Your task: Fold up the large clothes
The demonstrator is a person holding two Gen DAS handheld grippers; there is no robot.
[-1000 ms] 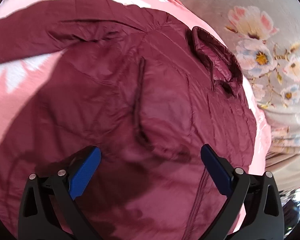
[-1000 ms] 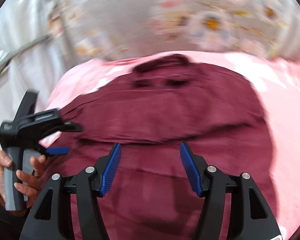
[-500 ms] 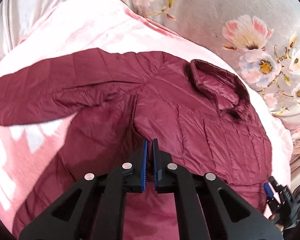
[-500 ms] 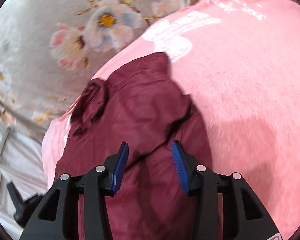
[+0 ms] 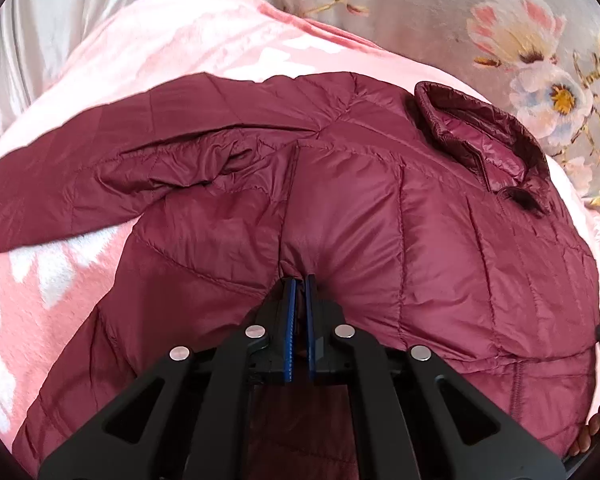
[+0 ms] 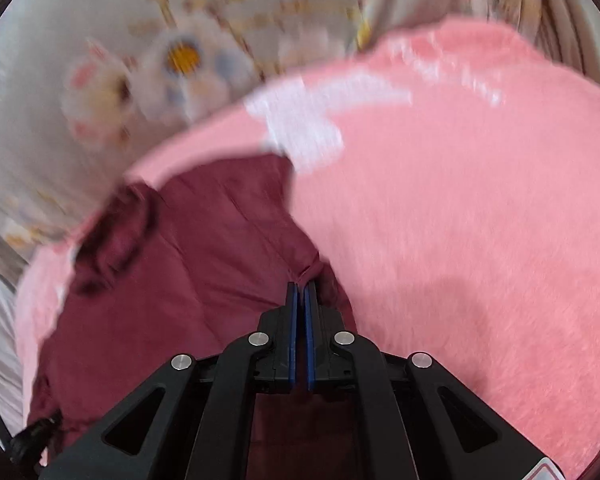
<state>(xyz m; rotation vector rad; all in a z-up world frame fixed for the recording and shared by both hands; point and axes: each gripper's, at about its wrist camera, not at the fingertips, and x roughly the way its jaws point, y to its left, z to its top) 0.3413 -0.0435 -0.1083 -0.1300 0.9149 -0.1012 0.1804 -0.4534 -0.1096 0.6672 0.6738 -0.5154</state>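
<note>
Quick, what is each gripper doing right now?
Left gripper: shut, pinching the maroon jacket.
Right gripper: just closed, pinching the jacket's edge.

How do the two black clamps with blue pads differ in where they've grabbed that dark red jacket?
The left gripper pinches a fold on the jacket front, beside a long seam, with cloth spreading on both sides; the right gripper pinches a side edge, where the pink blanket begins. The left view is sharp and shows the collar and a sleeve; the right view is blurred. Both are shut on the jacket's cloth.
</note>
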